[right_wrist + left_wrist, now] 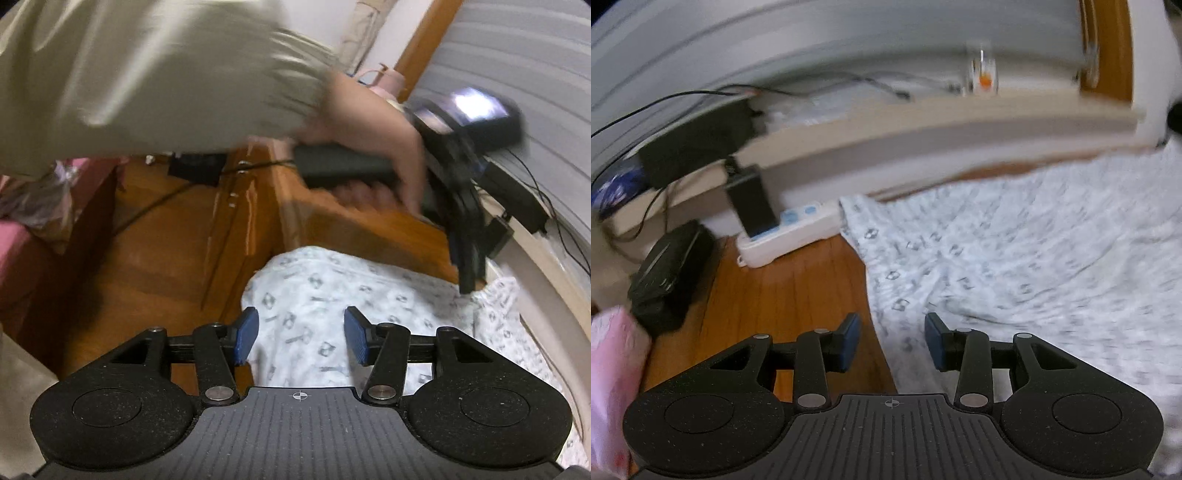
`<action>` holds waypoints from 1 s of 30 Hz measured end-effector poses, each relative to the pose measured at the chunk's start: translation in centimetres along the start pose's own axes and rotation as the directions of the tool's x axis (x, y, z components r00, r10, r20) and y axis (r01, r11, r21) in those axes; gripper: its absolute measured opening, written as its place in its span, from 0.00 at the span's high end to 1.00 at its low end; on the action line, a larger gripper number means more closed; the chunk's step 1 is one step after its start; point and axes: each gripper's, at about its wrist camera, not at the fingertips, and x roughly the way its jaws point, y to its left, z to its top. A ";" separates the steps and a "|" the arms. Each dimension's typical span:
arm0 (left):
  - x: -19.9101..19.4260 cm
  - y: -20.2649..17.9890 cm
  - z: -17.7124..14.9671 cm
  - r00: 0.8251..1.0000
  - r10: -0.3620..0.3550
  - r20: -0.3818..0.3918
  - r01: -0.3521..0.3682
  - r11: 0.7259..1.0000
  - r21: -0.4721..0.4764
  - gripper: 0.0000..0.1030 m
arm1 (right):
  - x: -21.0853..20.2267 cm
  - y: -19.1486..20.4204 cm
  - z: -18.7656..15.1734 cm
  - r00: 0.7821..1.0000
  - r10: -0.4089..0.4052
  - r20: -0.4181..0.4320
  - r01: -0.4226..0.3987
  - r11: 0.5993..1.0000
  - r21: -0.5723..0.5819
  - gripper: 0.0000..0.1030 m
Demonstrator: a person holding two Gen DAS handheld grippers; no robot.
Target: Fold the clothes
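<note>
A white garment with a small grey print [1015,266] lies spread on the wooden floor. My left gripper [892,341] hovers over its left edge, jaws apart, with nothing pinched between the blue pads. In the right wrist view the same garment [314,291] lies below my right gripper [301,338], which stands open above the cloth's near rounded end, nothing between its pads. Further back in that view a person's hand [369,147] holds the other gripper [467,269], which points down at the far edge of the garment.
A white power strip [790,232] with a black adapter lies by the wall near the garment's corner. A black box [668,269] sits on the floor [783,295] at left, pink cloth [613,387] beside it. A low shelf [923,125] carries cables. A pink bin [22,240] stands far left.
</note>
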 end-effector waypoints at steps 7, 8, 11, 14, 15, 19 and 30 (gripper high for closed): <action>-1.9 -0.6 -4.1 0.997 -0.077 -0.028 0.078 0.997 0.026 0.64 | -0.8 -1.2 -0.4 1.000 -0.015 0.013 0.015 0.999 0.052 0.49; -1.8 -0.7 -4.2 0.996 -0.084 -0.023 0.085 0.996 0.020 0.67 | -0.9 -1.3 -0.3 1.000 -0.017 0.014 0.016 0.998 0.053 0.49; -1.2 -1.4 -3.8 0.999 -0.045 -0.014 0.046 0.997 0.067 0.71 | -1.0 -1.3 -0.1 1.000 -0.017 0.021 0.015 0.998 0.056 0.48; -0.2 -2.1 -3.0 1.000 -0.002 -0.020 0.004 0.993 0.118 0.74 | -1.4 -1.3 -0.1 1.000 -0.018 0.025 0.017 0.998 0.055 0.47; 0.2 -2.2 -2.7 1.000 0.013 -0.019 -0.011 0.991 0.135 0.74 | -1.4 -1.3 -0.1 0.999 -0.019 0.026 0.017 0.998 0.055 0.46; 1.4 -1.7 -1.8 0.999 0.019 -0.026 -0.015 0.990 0.139 0.74 | -1.1 -0.7 0.1 1.000 -0.008 0.022 0.007 0.999 0.031 0.43; 1.6 -0.8 -1.4 0.998 -0.003 -0.058 0.008 0.996 0.091 0.74 | 0.9 1.9 0.3 0.999 -0.043 -0.012 0.041 0.993 -0.113 0.45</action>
